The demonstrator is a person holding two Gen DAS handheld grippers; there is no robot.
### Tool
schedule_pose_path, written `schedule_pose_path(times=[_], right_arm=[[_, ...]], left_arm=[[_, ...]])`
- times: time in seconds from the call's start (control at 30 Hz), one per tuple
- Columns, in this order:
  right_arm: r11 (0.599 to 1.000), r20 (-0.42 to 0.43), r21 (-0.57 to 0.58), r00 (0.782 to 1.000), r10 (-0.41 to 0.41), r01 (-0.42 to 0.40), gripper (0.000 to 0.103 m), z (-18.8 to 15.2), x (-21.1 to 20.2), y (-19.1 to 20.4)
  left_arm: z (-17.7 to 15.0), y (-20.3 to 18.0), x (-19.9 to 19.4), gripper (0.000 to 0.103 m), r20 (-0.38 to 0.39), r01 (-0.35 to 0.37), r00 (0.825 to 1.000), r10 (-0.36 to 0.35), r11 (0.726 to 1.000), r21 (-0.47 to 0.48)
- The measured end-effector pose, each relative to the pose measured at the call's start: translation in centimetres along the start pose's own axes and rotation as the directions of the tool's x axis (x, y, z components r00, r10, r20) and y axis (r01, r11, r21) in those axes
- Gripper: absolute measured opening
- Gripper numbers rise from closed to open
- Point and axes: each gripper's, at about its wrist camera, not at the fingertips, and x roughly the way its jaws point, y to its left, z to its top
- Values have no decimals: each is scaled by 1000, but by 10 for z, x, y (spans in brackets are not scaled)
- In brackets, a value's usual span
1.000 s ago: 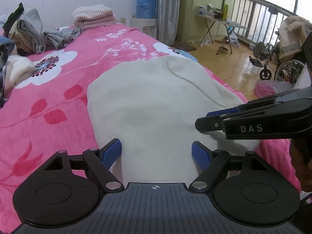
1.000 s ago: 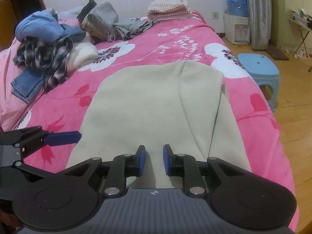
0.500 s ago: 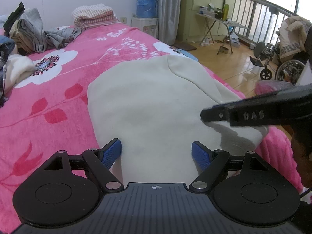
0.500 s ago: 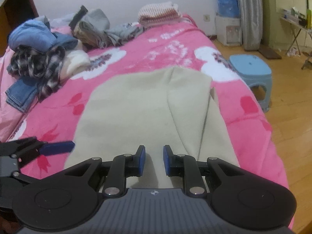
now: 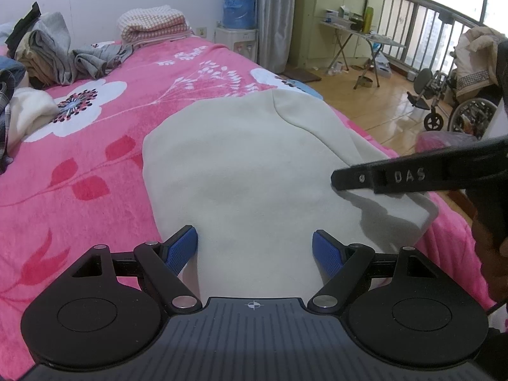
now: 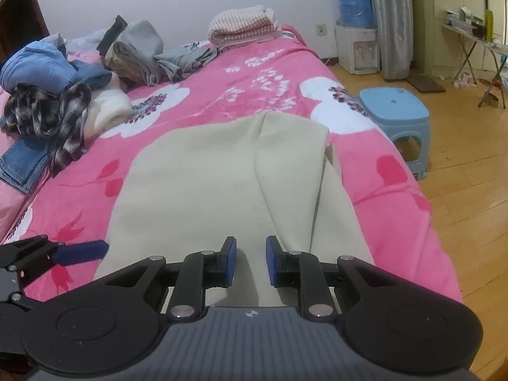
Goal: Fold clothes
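A cream garment point(image 5: 254, 165) lies flat on the pink flowered blanket point(image 5: 79, 158), with one side folded over towards its middle point(image 6: 292, 158). My left gripper point(image 5: 255, 250) hovers open and wide over the garment's near edge, with nothing between its blue pads. My right gripper point(image 6: 250, 260) is over the near edge too, a little further right. Its pads stand a narrow gap apart and pinch no cloth. In the left wrist view the right gripper point(image 5: 336, 181) shows edge-on above the garment's right side. The left gripper's blue finger point(image 6: 85, 250) shows at the lower left of the right wrist view.
Loose clothes point(image 6: 47, 95) are heaped at the bed's far left, and a folded checked towel point(image 6: 241, 25) sits at the head. A blue stool point(image 6: 393, 111) stands on the wooden floor to the right. A water dispenser point(image 5: 236, 25), a folding table point(image 5: 358, 31) and a wheelchair point(image 5: 460, 108) lie beyond.
In the left wrist view the right gripper has rolled and risen slightly; it now shows edge-on. The left gripper has stayed put, and the garment has not moved.
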Motion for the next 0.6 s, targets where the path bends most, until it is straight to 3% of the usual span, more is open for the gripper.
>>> schedule_pose_path(times=[0.6], right_arm=[[998, -4, 48, 999, 36, -36, 27, -2, 3, -5]], left_arm=[[0, 1, 1, 81, -4, -4, 1000, 4, 1000, -3]])
